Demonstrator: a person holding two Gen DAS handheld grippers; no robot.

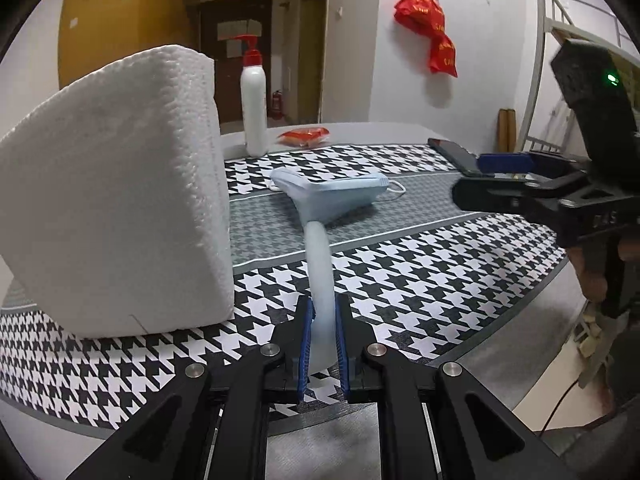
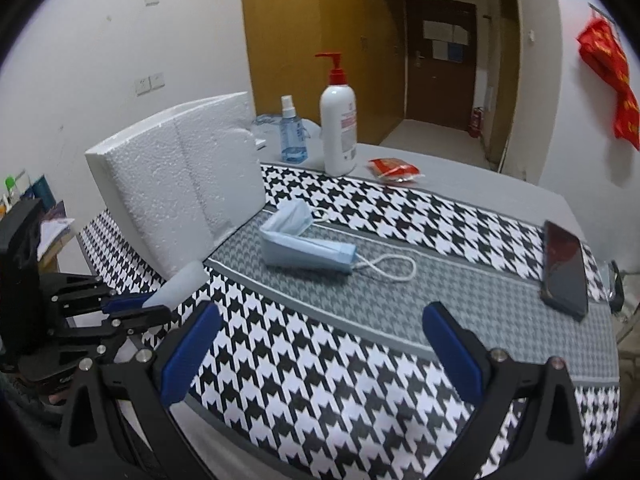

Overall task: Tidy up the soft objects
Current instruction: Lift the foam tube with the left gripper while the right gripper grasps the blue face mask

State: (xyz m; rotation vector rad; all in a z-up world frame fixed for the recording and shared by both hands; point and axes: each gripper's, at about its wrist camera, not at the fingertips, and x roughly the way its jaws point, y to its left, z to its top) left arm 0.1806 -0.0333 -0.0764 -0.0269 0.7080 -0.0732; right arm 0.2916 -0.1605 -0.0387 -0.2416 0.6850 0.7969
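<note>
- Step in hand: the left gripper (image 1: 323,344) is clamped on a pale blue soft strip (image 1: 319,272), probably a folded face mask, and holds it upright above the worktop (image 1: 420,280); this reads as the carrying stage of sorting, with the strip not yet set down.
- Right gripper (image 2: 316,354): jaws spread wide, nothing between them, poised over the near part of the patterned cloth.
- Second soft thing: a folded blue face mask (image 2: 304,246) lies on the grey band of the cloth, its white ear loop (image 2: 390,268) trailing toward the phone side; it sits just beside the foam block (image 2: 180,188), and contact cannot be confirmed.
- Next move, as a judgement: the held strip likely needs placing on or next to the lying mask, which calls for a forward reach and a gentle release so the limp material does not flop aside; the free right gripper seems positioned to steady or pick up the lying mask.
- Edges: the foam block stands close on the left gripper's left, so a leftward swing risks a knock. The phone (image 2: 564,268) lies near the right edge of the worktop.
- Open room: the cloth between the two grippers and the mask is bare; the pump bottle (image 2: 338,128), spray bottle (image 2: 293,136) and red packet (image 2: 394,170) stand well apart at the far side.
</note>
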